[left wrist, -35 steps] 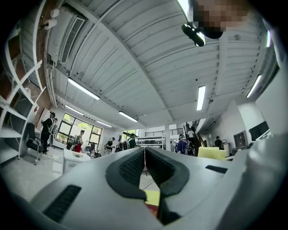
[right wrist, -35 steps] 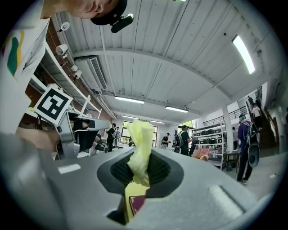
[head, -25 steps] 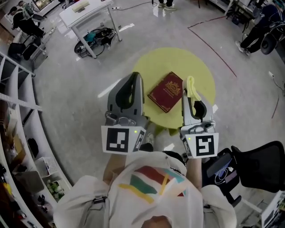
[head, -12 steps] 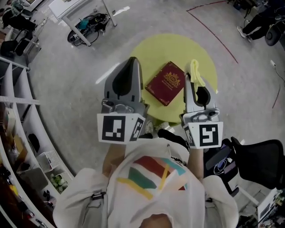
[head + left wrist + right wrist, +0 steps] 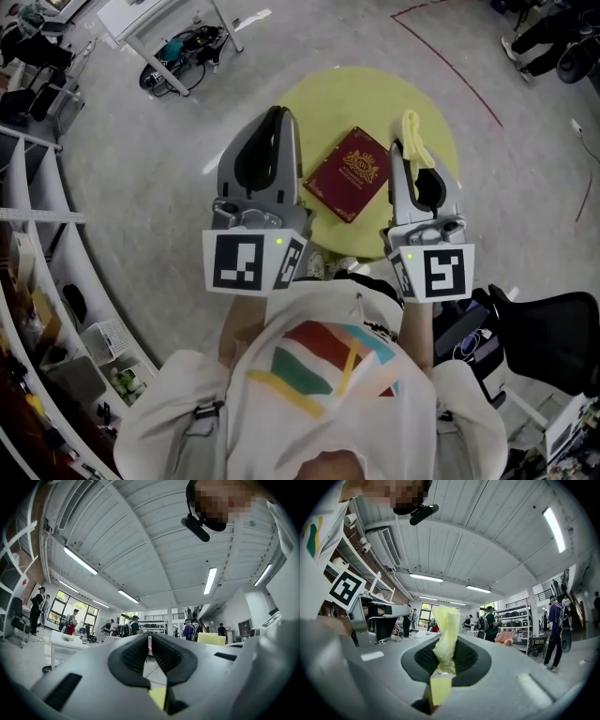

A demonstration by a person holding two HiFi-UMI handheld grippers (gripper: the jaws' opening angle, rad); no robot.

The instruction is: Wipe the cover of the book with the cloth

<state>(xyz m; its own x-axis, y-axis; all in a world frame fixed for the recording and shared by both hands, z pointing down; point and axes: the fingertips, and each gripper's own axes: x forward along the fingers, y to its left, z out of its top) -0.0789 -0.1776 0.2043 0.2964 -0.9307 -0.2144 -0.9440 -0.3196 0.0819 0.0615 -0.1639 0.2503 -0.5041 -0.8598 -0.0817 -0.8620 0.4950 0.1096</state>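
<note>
Two tongs to mind, both raised near the body at the near side of the yellow table. Hold the left tongs clenched and empty, ready to steady the book's left edge. Hold the right tongs clamped firmly on the yellow cloth, loose end poking past the tips. Farther out, find the red book flat on the table, between both tongs; tip the cloth down onto the cover and sweep in long, light passes.

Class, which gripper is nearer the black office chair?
Right. The right gripper is left of the black office chair; the left gripper lies farther left, beyond the dark red book.
</note>
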